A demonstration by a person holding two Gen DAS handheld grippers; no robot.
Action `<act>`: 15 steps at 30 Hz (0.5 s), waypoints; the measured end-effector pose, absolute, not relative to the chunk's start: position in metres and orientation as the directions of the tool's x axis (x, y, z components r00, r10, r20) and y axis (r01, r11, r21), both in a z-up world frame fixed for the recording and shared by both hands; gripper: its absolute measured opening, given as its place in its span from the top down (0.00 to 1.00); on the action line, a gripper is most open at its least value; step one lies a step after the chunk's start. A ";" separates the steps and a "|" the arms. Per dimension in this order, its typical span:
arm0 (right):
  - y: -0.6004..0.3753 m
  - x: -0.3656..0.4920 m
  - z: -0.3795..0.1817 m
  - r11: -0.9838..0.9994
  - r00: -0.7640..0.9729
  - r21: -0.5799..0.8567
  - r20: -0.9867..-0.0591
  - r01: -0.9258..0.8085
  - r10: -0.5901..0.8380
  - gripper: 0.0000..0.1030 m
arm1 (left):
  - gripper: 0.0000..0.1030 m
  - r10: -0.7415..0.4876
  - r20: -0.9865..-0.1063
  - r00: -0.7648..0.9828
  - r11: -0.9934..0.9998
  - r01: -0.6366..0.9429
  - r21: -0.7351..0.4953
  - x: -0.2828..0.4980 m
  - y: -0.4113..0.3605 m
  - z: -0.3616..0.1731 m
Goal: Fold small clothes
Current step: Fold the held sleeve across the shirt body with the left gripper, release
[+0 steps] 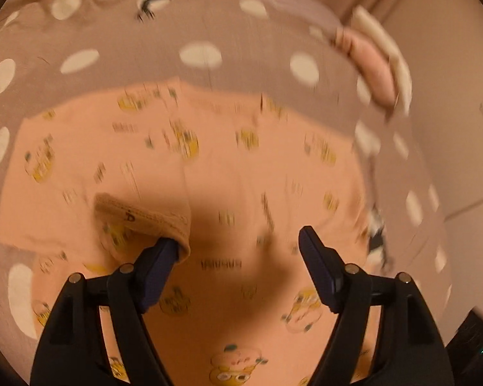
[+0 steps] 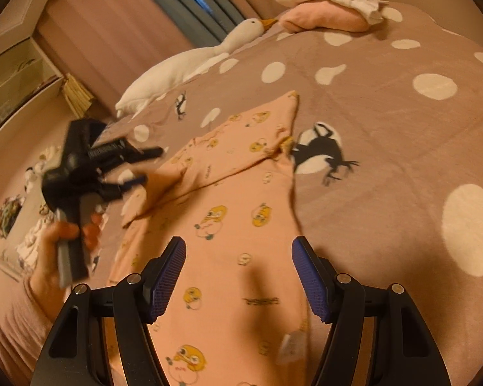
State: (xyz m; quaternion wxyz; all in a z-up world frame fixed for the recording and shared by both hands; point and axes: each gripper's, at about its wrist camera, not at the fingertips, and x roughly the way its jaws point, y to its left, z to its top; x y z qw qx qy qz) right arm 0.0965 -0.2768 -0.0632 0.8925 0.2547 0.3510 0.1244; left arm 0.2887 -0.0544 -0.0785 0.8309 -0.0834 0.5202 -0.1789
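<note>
We see both tongs wide open, empty: the left gripper (image 1: 238, 241) and right gripper (image 2: 238, 251) hover over the peach garment (image 2: 235, 206) spread ahead. A cuff (image 1: 145, 215) possibly snags our left finger, so lifting could undo the fold.

Black-framed grippers carry blue textured pads (image 2: 169, 281) and silver screws (image 2: 342, 277); bare hand (image 2: 53, 251), pink ribbed sleeve (image 2: 14, 325).
</note>
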 end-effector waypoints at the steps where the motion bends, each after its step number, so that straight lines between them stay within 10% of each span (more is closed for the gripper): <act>1: -0.278 0.096 -0.062 0.841 0.724 0.540 -0.564 -0.041 0.398 0.34 | 0.26 -0.388 -0.839 0.380 0.920 0.212 -0.329 0.285 -0.053 -0.083; 15: -0.210 0.143 -0.039 0.894 0.678 0.414 -0.608 -0.172 0.413 0.34 | 0.14 -0.471 -0.779 0.414 0.874 0.102 -0.474 0.194 0.076 -0.091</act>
